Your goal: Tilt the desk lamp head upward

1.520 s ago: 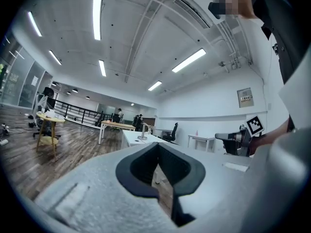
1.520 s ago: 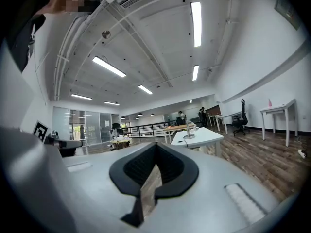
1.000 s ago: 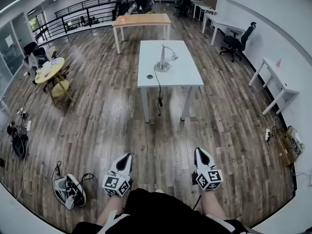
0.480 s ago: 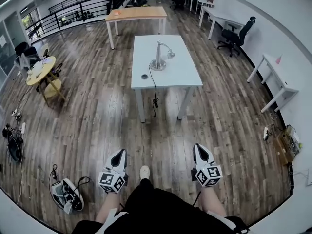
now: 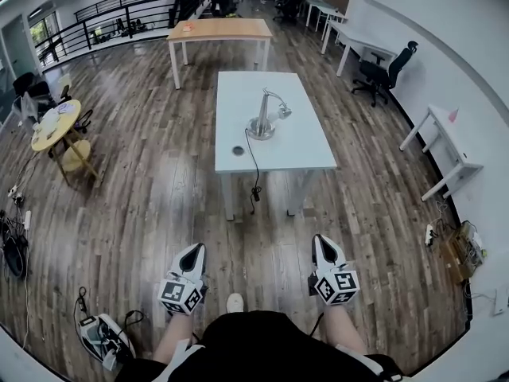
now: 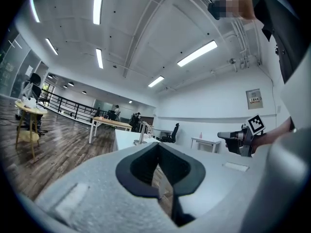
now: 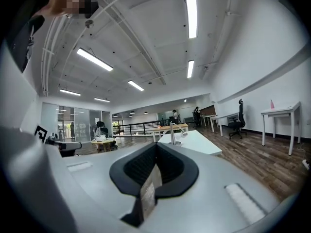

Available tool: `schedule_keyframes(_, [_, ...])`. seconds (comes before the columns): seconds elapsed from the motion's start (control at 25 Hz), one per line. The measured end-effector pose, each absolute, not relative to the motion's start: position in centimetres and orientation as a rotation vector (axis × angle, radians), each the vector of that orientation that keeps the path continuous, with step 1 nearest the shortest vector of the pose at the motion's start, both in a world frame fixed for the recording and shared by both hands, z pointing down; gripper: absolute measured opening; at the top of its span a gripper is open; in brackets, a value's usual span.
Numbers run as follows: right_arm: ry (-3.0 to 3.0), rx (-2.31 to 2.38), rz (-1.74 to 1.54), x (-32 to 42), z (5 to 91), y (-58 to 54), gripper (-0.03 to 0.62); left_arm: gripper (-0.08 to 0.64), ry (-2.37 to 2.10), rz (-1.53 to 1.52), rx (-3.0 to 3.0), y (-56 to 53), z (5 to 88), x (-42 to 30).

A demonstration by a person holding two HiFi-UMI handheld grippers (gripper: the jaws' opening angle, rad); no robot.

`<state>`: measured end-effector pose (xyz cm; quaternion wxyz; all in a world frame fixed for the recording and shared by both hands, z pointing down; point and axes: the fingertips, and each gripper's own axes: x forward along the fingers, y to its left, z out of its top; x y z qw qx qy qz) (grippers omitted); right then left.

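Head view: low by the right wall, a cardboard box [image 5: 464, 249] with something in it, too small to name. On the wood floor at lower left, a dark-and-white bundle [image 5: 102, 334] with a cable beside it; hard to say what it is.

Out ahead, a white table [image 5: 278, 153] standing lengthwise. On it, toward the middle, the desk lamp [image 5: 262, 122]: round metal base, upright stem, neck arching over to the right, lamp head [image 5: 284, 111] hanging low and facing down. From the base, a black cord [image 5: 255, 173] running over the near edge of the table and dangling. Just left of the cord, a small dark round thing [image 5: 238, 150] on the tabletop.

Left gripper [image 5: 194, 251] and right gripper [image 5: 320, 242] held low, near the legs, pointing toward the table, well apart from each other and well short of the lamp, with bare floor between.

Left gripper view: jaws pressed together, nothing between them [image 6: 158, 165]; lamp [image 6: 142, 135] small and far off, just above and left of the tips.

Right gripper view: jaws likewise closed and empty [image 7: 154, 171]; lamp [image 7: 172, 132] far ahead on the table, just above and right of the tips.

Farther back, a wooden table [image 5: 219, 29]; at left, a round yellow table [image 5: 49, 130].
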<state>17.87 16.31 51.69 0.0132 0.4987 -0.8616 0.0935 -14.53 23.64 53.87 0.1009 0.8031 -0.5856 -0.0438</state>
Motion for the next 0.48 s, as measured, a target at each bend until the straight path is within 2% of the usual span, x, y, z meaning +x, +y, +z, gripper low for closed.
schedule_keyframes(0.48, [-2.669,1.569,0.309,12.2,52.6,8.8,0.005,0.000,-1.749,-0.134,2.351,16.2,54.6,-20.9])
